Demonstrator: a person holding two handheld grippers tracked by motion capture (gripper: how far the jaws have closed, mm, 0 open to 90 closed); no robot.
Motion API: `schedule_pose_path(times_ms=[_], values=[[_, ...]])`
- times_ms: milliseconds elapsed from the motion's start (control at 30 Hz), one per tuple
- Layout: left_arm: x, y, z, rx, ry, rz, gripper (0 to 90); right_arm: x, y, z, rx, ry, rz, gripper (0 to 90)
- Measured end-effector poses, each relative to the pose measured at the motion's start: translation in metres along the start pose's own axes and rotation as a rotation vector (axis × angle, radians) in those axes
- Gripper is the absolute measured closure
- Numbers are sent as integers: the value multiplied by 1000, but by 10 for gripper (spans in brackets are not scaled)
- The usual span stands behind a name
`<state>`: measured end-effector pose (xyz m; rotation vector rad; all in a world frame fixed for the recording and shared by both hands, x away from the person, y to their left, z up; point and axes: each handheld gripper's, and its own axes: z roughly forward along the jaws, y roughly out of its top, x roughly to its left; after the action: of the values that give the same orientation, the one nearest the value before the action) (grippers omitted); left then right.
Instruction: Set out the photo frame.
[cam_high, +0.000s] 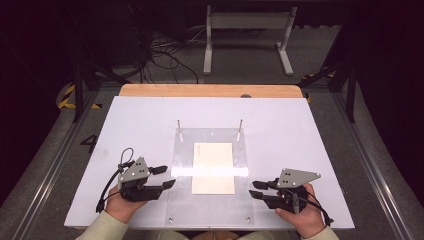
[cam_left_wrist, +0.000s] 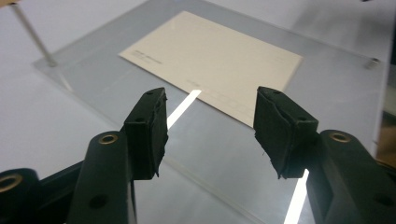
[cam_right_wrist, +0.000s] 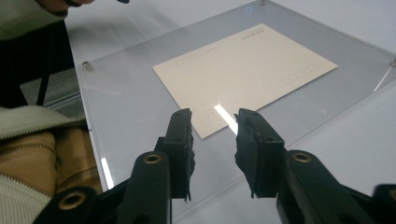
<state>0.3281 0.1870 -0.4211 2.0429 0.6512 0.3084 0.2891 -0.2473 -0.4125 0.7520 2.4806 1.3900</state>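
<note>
Dark floor and tangled cables frame the far side, and up front a white tabletop (cam_high: 150, 125) carries a clear acrylic sheet (cam_high: 210, 207), fixed at its corners, with two thin metal posts (cam_high: 178, 129) standing at its far edge. Lying flat on that sheet, right in the middle, is a cream card (cam_high: 213, 167) with faint print at one end and a bright strip of glare across it. Over on the left, the left gripper (cam_high: 167, 177) hovers at the sheet's left edge, jaws spread wide with nothing between them, aimed at the card. On the right, the right gripper (cam_high: 255, 189) sits at the sheet's right edge, jaws parted by a narrower gap, also empty, pointed at the card's near corner. Both hands grip from below, pale sleeves showing.
</note>
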Motion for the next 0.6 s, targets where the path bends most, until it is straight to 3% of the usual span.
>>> schedule_pose_path(times_ms=[100,167,400,600], values=[[8,1,2,-28,33,-37,425,-4,6,0,-12,-16,26,610],[13,1,3,-51,46,-60,421,-5,10,0,-5,-17,2,621],[11,-4,-7,-62,70,-53,418,-10,29,-1,19,-71,-20,620],[14,-13,-8,-47,79,-77,414,-31,55,10,42,-118,-17,582]])
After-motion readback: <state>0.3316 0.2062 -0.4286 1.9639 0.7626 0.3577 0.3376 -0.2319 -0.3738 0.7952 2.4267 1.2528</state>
